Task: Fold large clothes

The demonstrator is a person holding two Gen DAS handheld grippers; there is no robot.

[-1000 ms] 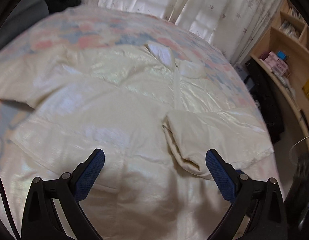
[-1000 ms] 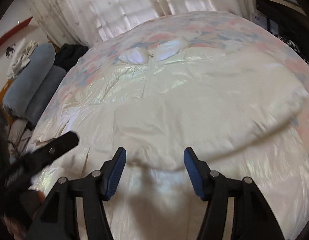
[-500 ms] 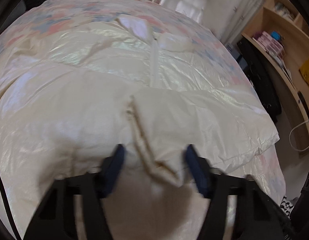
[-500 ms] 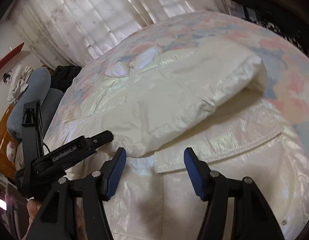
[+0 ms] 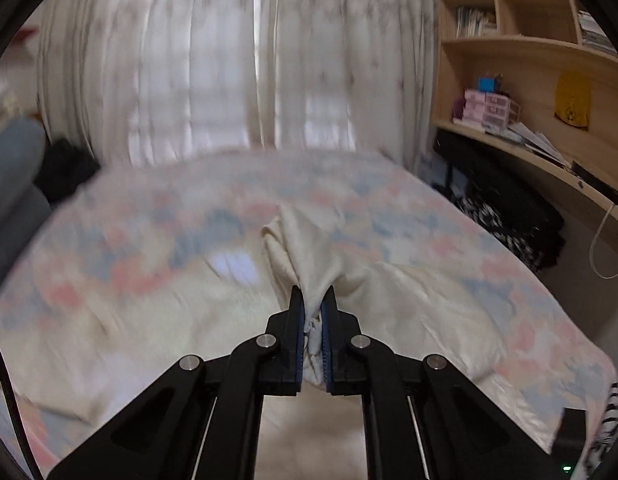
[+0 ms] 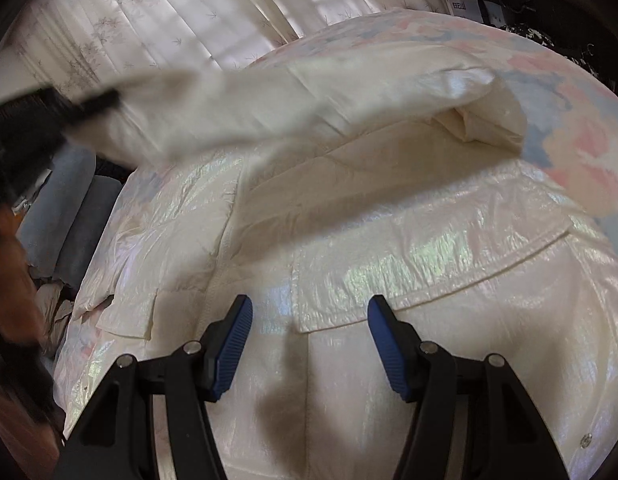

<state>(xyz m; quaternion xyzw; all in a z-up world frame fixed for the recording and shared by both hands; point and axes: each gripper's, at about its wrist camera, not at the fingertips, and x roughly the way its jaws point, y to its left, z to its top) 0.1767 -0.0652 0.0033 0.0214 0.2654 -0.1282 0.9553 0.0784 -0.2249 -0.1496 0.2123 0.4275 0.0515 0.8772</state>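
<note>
A bed with a pastel floral cover fills a curtained room, and a large cream jacket lies spread across it, one sleeve lifted and swung over its body. The left gripper is clamped on the sleeve's end, while the right gripper hovers with jaws apart and empty, just above the jacket near a pocket flap. The glossy fabric looks slippery, so the sleeve may slide out of the thin pinch, or pulling may drag the unpinned jacket askew.
</note>
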